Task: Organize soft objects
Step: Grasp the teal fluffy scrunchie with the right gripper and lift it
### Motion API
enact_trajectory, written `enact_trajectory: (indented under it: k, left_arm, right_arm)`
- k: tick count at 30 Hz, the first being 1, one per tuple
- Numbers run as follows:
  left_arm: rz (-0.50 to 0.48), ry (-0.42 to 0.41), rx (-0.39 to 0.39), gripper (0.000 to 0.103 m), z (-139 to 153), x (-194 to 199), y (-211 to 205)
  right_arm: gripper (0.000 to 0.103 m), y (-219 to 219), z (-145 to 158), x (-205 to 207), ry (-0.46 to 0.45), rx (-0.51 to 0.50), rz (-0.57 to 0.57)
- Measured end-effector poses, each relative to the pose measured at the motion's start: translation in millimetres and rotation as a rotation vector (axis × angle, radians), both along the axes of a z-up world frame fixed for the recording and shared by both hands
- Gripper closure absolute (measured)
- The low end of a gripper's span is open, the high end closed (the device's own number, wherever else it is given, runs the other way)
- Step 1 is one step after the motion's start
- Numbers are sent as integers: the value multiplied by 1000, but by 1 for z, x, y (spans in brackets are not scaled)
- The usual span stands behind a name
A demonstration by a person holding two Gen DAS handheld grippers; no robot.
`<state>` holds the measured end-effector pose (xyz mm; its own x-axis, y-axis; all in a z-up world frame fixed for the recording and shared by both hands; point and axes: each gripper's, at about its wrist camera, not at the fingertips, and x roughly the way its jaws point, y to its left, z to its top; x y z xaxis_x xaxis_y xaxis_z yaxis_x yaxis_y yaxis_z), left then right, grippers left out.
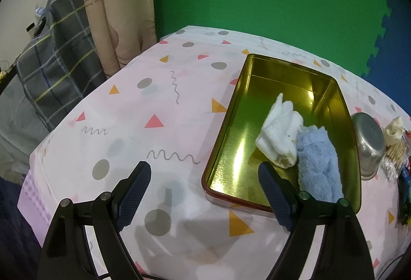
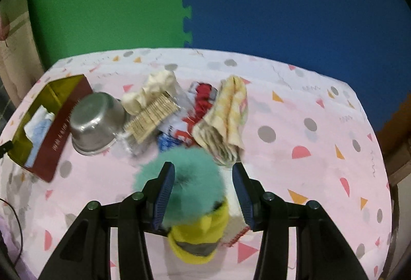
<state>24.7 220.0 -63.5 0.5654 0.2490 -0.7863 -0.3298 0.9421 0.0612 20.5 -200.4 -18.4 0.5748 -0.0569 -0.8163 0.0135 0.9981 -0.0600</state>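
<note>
— Two risks are being weighed: the gold tin (image 2: 55, 123) is being crowded by the steel pot (image 2: 96, 123), and the yellow hat (image 2: 199, 236) with its teal pompom (image 2: 179, 185) is being held loosely, if at all.

— Right tool (image 2: 203, 192)?

— Half open; the pompom is lying against one pad. Left tool (image 1: 205, 192) is being held wide, empty, over the desk (image 1: 154, 105).

Gold tin (image 1: 226, 126), blue towel (image 1: 318, 167), teal pompom (image 2: 190, 177).
</note>
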Motion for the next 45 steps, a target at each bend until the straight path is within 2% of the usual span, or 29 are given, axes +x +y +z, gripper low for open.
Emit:
enact_trajectory:
  k: [7, 16, 17, 18, 21, 28, 37, 45]
  left_arm:
    - [-4, 7, -3, 20, -1, 1, 0]
    - [-16, 16, 5, 20, -3, 2, -4]
    - [-16, 16, 5, 20, -3, 2, -4]
    - [-16, 15, 4, 20, -3, 2, -4]
    - [-19, 17, 5, 20, -4, 2, -4]
    - [-24, 12, 15, 20, -4, 1, -8]
    - [-57, -21, 42, 20, 4, -1, -24]
    - [-148, -48, 64, 20, 24, -2, -59]
  right_arm:
    - [55, 8, -21, 4, 44, -45, 38]
    - [55, 14, -33, 21, 29, -98, 41]
    - [57, 14, -33, 22, 23, -99, 41]
    - [66, 14, -33, 22, 17, -98, 43]
    - [79, 17, -33, 20, 7, -86, 66]
    - [86, 12, -19, 11, -52, -48, 56]
    - [86, -21, 0, 0, -119, 5, -9]
    - [86, -90, -7, -9, -125, 17, -167]
